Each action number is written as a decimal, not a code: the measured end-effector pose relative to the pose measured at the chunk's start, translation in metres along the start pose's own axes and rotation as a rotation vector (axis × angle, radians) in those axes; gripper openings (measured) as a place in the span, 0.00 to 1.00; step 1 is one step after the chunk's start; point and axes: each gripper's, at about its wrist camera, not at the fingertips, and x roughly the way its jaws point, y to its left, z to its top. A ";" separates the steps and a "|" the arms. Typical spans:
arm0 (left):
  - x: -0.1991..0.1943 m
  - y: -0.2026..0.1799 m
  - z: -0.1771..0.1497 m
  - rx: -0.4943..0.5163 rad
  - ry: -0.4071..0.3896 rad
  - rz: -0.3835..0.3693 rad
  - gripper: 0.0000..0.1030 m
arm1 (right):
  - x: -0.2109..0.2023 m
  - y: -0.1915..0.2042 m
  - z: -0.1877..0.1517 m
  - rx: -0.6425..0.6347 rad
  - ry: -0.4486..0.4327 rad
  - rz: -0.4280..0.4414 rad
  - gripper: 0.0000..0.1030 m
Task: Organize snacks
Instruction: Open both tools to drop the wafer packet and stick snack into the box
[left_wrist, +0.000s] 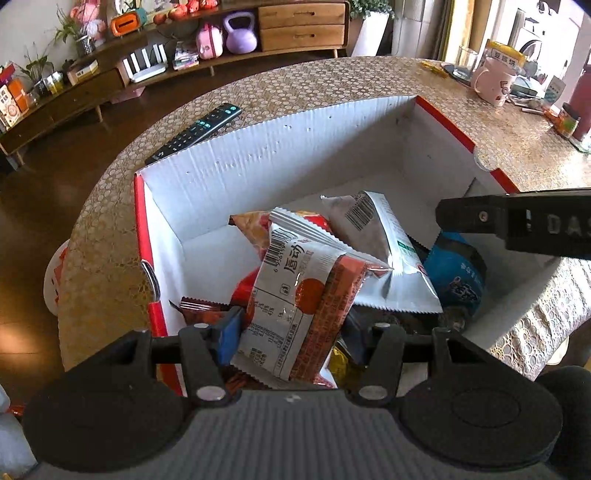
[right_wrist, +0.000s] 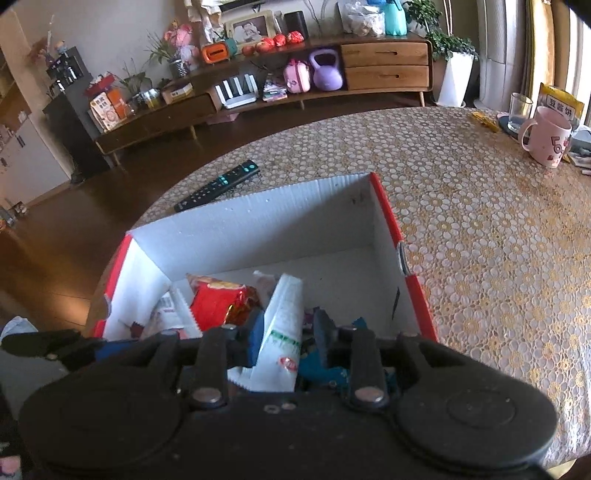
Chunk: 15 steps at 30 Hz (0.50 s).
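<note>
Left gripper (left_wrist: 291, 328) pinches white-orange snack pack (left_wrist: 295, 314) low over red-white box (left_wrist: 258, 162) on tabletop (left_wrist: 332, 81); right gripper (right_wrist: 284, 343) spread wide around white-green packet (right_wrist: 284, 325), grip unclear; release low, flat, into free box corner.

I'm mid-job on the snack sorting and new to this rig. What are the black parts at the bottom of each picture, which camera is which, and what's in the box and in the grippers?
Each picture comes from a fisheye camera on a handheld two-finger gripper, looking along its fingers. The left gripper has a white-and-orange snack packet between its fingers; the right gripper has a white-and-green packet. Whether either is clamped is unclear. Both are over a red-edged white box holding more snacks, on a lace-covered table with a remote and a pink mug.
</note>
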 end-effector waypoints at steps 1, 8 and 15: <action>-0.001 -0.001 -0.002 -0.001 -0.006 -0.003 0.55 | -0.003 0.000 -0.002 -0.004 -0.005 0.004 0.30; -0.015 -0.005 -0.012 -0.021 -0.076 -0.038 0.71 | -0.025 -0.005 -0.018 -0.010 -0.046 0.022 0.47; -0.035 -0.008 -0.024 -0.036 -0.149 -0.026 0.71 | -0.052 -0.008 -0.034 -0.037 -0.121 0.036 0.74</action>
